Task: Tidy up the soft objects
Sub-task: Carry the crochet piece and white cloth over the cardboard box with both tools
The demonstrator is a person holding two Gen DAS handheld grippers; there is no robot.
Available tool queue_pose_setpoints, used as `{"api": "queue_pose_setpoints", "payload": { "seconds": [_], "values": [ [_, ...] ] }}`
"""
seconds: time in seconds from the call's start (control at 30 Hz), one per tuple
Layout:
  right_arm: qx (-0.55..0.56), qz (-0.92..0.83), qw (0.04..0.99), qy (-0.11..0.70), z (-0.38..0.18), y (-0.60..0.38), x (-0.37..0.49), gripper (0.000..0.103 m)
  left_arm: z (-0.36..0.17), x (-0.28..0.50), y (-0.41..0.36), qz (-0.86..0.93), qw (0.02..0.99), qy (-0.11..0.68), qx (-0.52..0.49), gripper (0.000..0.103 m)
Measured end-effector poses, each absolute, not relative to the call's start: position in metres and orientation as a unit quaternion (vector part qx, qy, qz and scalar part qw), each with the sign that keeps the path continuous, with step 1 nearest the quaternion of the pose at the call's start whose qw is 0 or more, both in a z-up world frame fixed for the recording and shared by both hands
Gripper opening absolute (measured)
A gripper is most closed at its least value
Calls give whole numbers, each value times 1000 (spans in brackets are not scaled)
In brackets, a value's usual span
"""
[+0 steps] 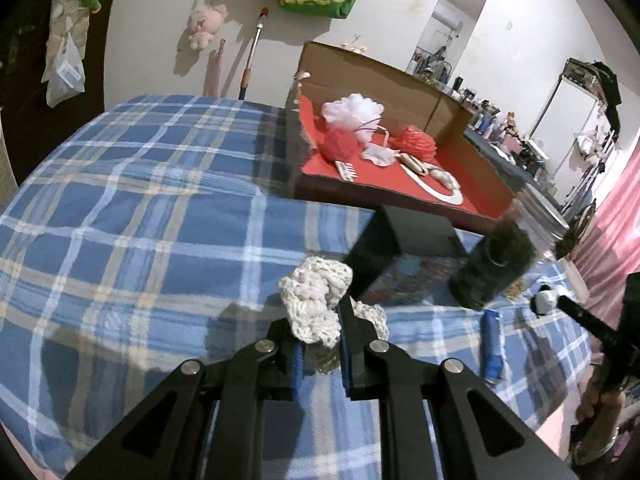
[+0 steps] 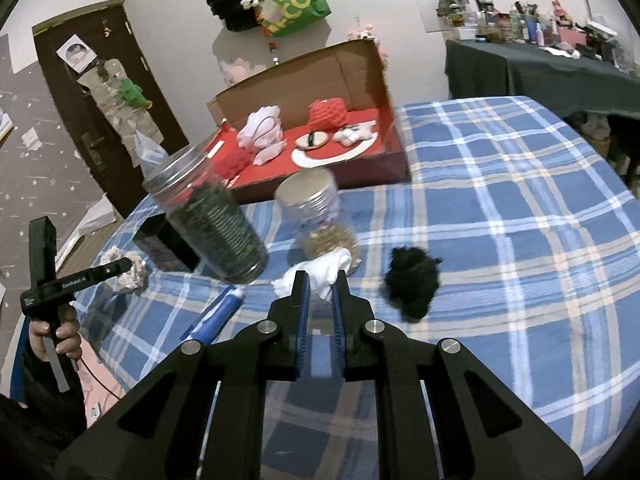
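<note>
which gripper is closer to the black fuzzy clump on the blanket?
Right. The right gripper, shut on a white cloth, sits just beside the black clump; the left gripper is beyond the jars.

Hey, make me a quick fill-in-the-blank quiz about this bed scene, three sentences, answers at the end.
1. The left gripper is shut on a cream ____ piece.
2. The right gripper holds a ____ cloth.
3. The red-lined cardboard box sits on a blue ____ blanket, beside two jars.

Missing words: crocheted; white; plaid
</note>
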State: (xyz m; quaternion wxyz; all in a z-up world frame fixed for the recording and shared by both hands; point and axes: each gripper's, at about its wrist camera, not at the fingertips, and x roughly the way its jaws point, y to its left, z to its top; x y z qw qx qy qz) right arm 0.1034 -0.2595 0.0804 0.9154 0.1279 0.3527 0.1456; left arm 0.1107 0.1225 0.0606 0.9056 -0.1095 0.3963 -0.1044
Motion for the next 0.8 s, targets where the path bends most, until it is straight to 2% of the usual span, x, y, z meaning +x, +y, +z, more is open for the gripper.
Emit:
{"api": "queue_pose_setpoints", "payload": {
  "seconds": [0.8],
  "values": [
    [79, 111, 917, 375, 95, -284, 176, 11, 77, 182, 114, -142, 905, 401, -22, 15]
  ]
}}
